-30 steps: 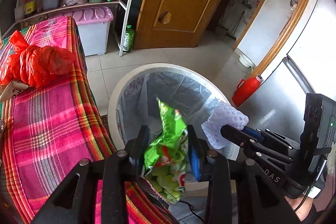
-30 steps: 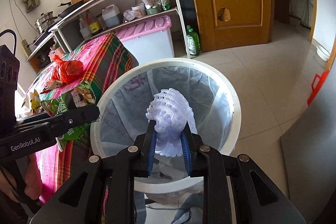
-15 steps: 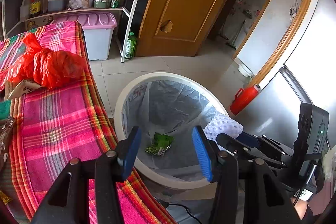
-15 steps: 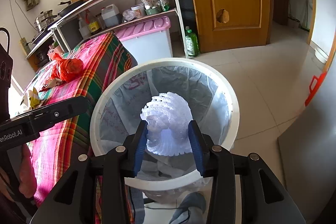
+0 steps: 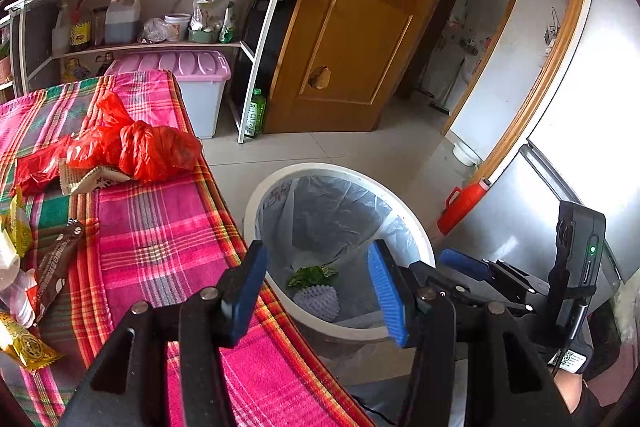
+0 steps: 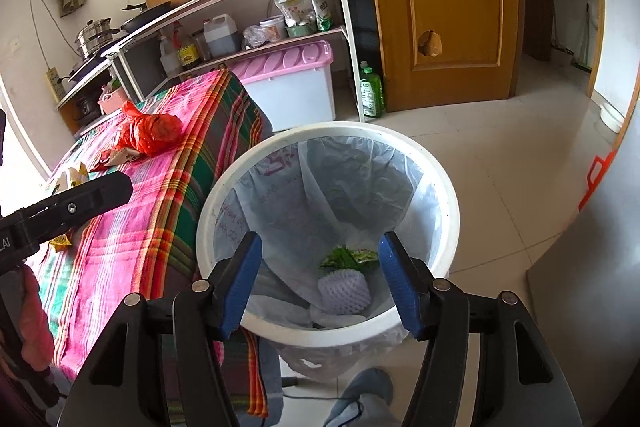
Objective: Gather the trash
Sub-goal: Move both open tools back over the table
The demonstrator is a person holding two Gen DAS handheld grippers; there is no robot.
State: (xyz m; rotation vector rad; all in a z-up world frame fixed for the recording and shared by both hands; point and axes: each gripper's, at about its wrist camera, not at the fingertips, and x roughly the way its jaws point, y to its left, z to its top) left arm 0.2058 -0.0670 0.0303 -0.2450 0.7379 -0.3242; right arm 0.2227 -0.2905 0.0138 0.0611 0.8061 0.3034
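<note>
A white trash bin (image 5: 400, 211) (image 6: 224, 195) with a clear liner stands on the floor beside the table. A green snack wrapper (image 5: 312, 274) (image 6: 348, 255) and a white foam fruit net (image 5: 317, 301) (image 6: 344, 291) lie at its bottom. My left gripper (image 5: 318, 291) is open and empty above the bin's near rim. My right gripper (image 6: 320, 285) is open and empty over the bin. On the plaid tablecloth (image 5: 152, 235) lie a red plastic bag (image 5: 136, 147) (image 6: 150, 131), a brown wrapper (image 5: 56, 263), yellow wrappers (image 5: 24, 345) and a paper wrapper (image 5: 90, 179).
A white shelf rack (image 5: 256, 59) with bottles, a pink-lidded storage box (image 5: 188, 67) and a green bottle (image 5: 256, 113) stand behind. A wooden door (image 5: 352, 27), a red jug (image 5: 460, 205) and a steel fridge (image 5: 560, 187) are to the right.
Both grippers opened. The green wrapper dropped from the left gripper and the foam net dropped from the right gripper into the bin. The left gripper drew back toward the table.
</note>
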